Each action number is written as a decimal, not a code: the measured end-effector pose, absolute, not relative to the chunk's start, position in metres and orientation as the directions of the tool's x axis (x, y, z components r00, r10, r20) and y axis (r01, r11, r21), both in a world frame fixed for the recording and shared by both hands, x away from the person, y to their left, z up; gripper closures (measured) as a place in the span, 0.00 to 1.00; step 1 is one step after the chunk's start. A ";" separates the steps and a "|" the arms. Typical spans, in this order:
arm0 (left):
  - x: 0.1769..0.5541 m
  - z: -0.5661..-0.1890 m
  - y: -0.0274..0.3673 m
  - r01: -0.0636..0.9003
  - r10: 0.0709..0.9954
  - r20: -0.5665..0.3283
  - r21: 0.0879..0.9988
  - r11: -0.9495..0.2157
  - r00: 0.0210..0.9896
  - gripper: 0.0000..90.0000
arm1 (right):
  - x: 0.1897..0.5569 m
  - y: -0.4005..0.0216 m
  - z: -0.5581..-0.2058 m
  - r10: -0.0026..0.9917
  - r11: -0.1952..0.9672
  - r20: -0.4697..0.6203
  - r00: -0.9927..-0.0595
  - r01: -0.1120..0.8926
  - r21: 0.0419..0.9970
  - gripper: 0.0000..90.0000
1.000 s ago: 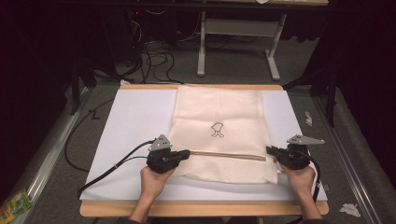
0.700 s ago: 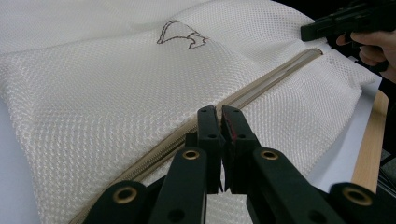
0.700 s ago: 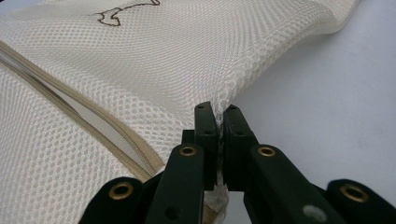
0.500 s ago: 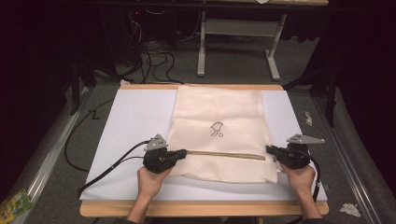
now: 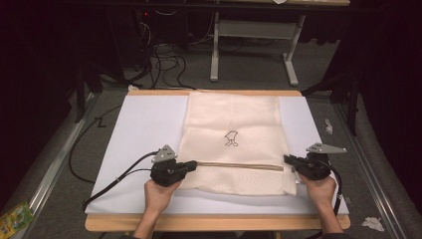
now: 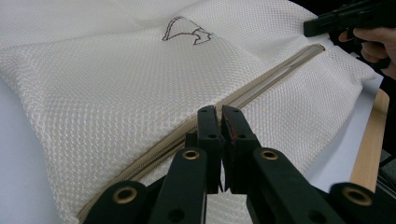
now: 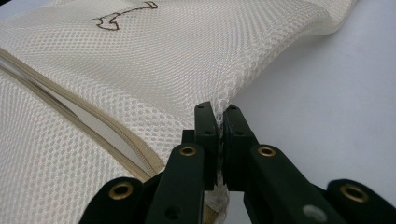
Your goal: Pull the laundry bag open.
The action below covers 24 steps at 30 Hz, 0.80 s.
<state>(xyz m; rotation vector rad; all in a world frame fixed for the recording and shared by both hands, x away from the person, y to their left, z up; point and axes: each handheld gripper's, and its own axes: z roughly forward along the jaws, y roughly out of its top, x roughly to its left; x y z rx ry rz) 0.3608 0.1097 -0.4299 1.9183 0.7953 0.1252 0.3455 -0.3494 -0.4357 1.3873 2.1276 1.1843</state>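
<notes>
The bag (image 5: 236, 142) lies mid-table with bare white sheet (image 5: 144, 129) on both sides. The left gripper (image 5: 191, 166) pinches its zip; the right gripper (image 5: 287, 160) clamps its edge.

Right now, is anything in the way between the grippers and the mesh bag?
No. The left gripper is shut at the zipper of the bag, seemingly on its pull. The right gripper is shut on the bag's edge. Nothing visible lies between either gripper and the bag.
</notes>
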 end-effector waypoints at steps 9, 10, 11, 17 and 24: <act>0.362 -0.429 0.118 0.473 0.598 -0.248 0.844 -0.253 0.762 0.97 | 0.346 -0.348 -0.437 0.871 0.177 0.157 -0.466 0.594 0.784 0.97; 0.361 -0.429 0.120 0.475 0.599 -0.251 0.844 -0.250 0.761 0.97 | 0.346 -0.348 -0.437 0.872 0.176 0.157 -0.465 0.595 0.784 0.97; 0.361 -0.429 0.121 0.474 0.601 -0.249 0.844 -0.250 0.760 0.97 | 0.346 -0.348 -0.437 0.871 0.175 0.158 -0.465 0.594 0.785 0.97; 0.360 -0.429 0.123 0.473 0.602 -0.248 0.845 -0.248 0.759 0.97 | 0.346 -0.347 -0.437 0.874 0.174 0.158 -0.460 0.598 0.782 0.97; 0.360 -0.430 0.130 0.474 0.612 -0.252 0.850 -0.230 0.750 0.97 | 0.347 -0.346 -0.436 0.874 0.187 0.143 -0.464 0.592 0.784 0.97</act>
